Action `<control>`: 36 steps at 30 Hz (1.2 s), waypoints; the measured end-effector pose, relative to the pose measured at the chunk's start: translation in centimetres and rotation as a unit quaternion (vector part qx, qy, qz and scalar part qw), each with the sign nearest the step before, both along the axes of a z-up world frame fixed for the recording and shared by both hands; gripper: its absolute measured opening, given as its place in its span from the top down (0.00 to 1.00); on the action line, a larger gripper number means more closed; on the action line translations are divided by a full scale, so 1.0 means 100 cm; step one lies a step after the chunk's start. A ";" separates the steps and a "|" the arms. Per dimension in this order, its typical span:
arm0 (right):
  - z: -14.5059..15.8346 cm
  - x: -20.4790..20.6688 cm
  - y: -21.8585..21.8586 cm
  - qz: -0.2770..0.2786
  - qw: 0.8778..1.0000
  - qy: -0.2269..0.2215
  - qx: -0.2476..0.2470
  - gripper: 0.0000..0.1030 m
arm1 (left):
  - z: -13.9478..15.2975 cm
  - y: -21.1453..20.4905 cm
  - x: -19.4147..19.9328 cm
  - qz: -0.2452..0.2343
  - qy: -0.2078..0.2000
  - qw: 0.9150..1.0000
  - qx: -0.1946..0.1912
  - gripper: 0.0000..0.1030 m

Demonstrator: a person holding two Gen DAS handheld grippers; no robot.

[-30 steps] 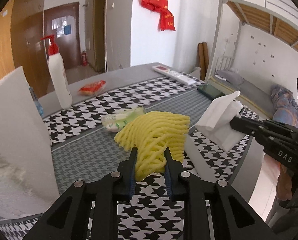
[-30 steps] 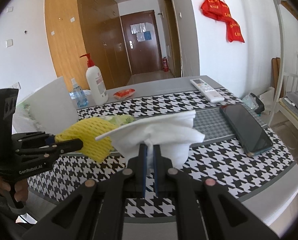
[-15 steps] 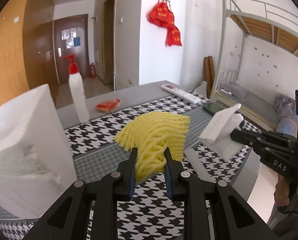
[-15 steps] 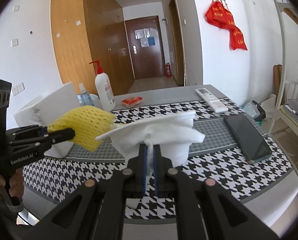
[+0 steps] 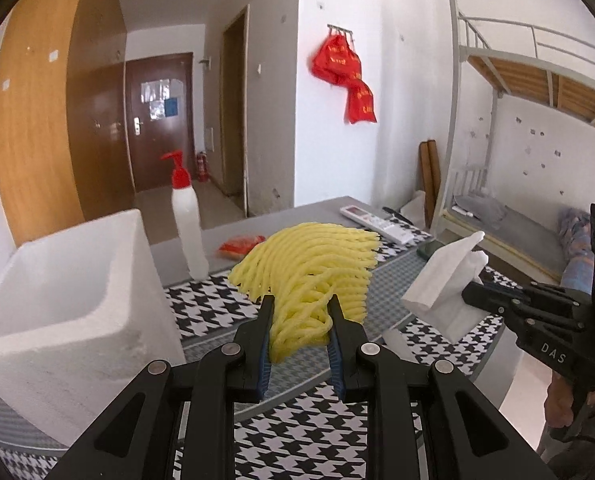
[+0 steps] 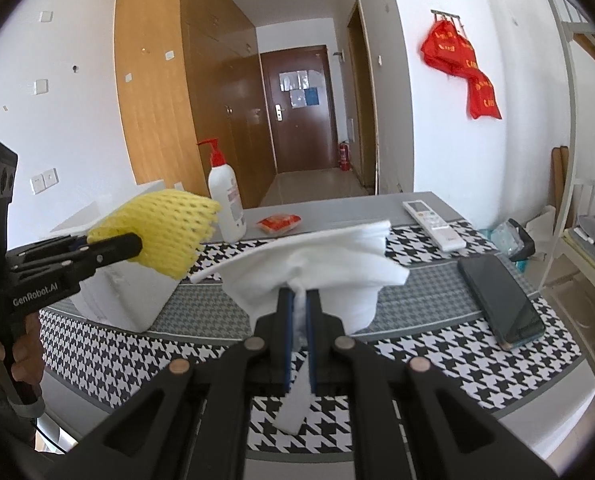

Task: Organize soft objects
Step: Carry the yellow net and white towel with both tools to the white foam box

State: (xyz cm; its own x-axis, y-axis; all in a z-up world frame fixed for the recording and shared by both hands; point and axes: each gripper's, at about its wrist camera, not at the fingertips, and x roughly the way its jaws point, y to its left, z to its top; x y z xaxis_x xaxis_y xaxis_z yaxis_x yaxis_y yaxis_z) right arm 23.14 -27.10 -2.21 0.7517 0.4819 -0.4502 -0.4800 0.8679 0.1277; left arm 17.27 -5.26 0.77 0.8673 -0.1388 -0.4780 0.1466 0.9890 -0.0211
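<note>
The left gripper [image 5: 299,320] pinches the yellow net [image 5: 309,268] at mid-frame, clear of the worktop [image 5: 217,308]. The right gripper [image 6: 297,320], clamped tight on the white cloth [image 6: 329,264], holds it aloft too, probably so both can drop into the foam box [image 5: 69,300] at lower left.

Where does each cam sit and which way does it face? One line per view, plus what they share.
Left wrist: behind the left tongs, looking along them at the yellow foam net they clamp, foam box to the left; right tongs and a hand show at right.
Right wrist: behind the right tongs, shut on the white foam sheet; left tongs and the holding hand at left.
Shared: both held items, pump bottle, remote, houndstooth table.
</note>
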 end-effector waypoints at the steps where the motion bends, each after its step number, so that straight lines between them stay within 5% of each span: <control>1: 0.001 0.000 0.002 0.002 1.000 -0.001 -0.001 0.92 | 0.001 0.001 0.000 0.001 -0.002 1.000 -0.001 0.76; 36: 0.038 -0.007 0.053 0.044 0.998 -0.045 0.010 0.92 | 0.041 0.051 -0.036 0.082 -0.088 0.993 -0.002 0.76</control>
